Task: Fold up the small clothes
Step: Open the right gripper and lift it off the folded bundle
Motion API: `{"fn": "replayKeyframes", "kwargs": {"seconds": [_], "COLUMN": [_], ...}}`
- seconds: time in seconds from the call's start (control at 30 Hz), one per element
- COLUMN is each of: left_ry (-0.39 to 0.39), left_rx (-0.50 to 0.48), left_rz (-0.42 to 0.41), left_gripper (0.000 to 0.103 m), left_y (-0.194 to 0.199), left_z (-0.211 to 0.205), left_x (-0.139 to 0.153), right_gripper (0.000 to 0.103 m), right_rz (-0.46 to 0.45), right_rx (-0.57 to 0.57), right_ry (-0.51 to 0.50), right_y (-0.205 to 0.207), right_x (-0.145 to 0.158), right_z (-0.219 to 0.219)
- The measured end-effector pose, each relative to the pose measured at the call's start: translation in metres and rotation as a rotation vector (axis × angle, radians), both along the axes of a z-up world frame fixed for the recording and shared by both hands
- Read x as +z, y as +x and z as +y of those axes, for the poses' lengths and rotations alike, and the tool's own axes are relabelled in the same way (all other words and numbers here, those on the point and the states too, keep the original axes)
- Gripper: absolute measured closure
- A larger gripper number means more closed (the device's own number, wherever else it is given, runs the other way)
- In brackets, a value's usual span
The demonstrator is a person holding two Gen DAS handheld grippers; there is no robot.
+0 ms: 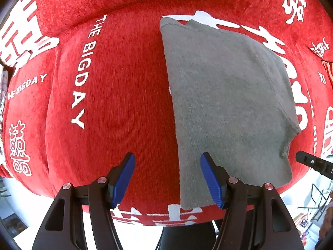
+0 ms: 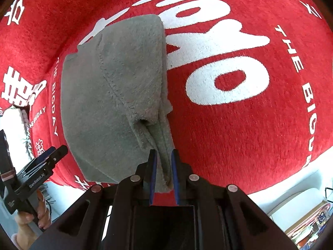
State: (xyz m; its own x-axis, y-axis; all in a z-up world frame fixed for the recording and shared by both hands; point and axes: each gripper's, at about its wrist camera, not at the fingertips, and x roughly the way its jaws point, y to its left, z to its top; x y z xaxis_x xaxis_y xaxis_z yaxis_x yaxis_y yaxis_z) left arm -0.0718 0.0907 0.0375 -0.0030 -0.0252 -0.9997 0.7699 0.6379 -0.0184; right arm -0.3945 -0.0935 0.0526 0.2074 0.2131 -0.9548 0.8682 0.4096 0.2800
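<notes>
A grey fleece garment (image 1: 224, 95) lies folded on a red blanket (image 1: 124, 95) with white lettering. My left gripper (image 1: 167, 179) points straight down over the garment's near left edge. It is open, with nothing between its blue pads (image 1: 124, 179). In the right wrist view the garment (image 2: 108, 95) rises in a pinched ridge toward my right gripper (image 2: 163, 166), whose jaws stand narrow and are shut on that fold near the garment's front right corner. The left gripper (image 2: 52, 156) shows at the lower left of that view, held by a hand (image 2: 31, 218).
The red blanket (image 2: 239, 125) covers a rounded surface that drops off at its front edge. Beyond that edge are a white floor (image 2: 281, 189) and some clutter at the lower right (image 2: 308, 223). A fingertip of the right gripper (image 1: 312, 163) pokes in at the right of the left wrist view.
</notes>
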Motion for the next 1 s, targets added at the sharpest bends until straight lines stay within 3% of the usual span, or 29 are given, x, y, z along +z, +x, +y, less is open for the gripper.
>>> {"fn": "replayKeyframes", "kwargs": {"seconds": [0.37, 0.57, 1.0], "left_ry": [0.028, 0.028, 0.013], "left_rx": [-0.009, -0.015, -0.023], "left_rz": [0.013, 0.011, -0.009], "left_gripper": [0.037, 0.037, 0.037], "left_y": [-0.009, -0.012, -0.014], "left_z": [0.003, 0.001, -0.014], "left_x": [0.019, 0.036, 0.071], "right_gripper": [0.086, 0.073, 0.072], "right_rz": [0.019, 0.020, 0.009], "right_rx": [0.048, 0.089, 0.136], "right_ry": [0.017, 0.010, -0.018], "right_y": [0.014, 0.022, 0.040], "right_x": [0.015, 0.031, 0.062], "right_z": [0.008, 0.013, 0.011]}}
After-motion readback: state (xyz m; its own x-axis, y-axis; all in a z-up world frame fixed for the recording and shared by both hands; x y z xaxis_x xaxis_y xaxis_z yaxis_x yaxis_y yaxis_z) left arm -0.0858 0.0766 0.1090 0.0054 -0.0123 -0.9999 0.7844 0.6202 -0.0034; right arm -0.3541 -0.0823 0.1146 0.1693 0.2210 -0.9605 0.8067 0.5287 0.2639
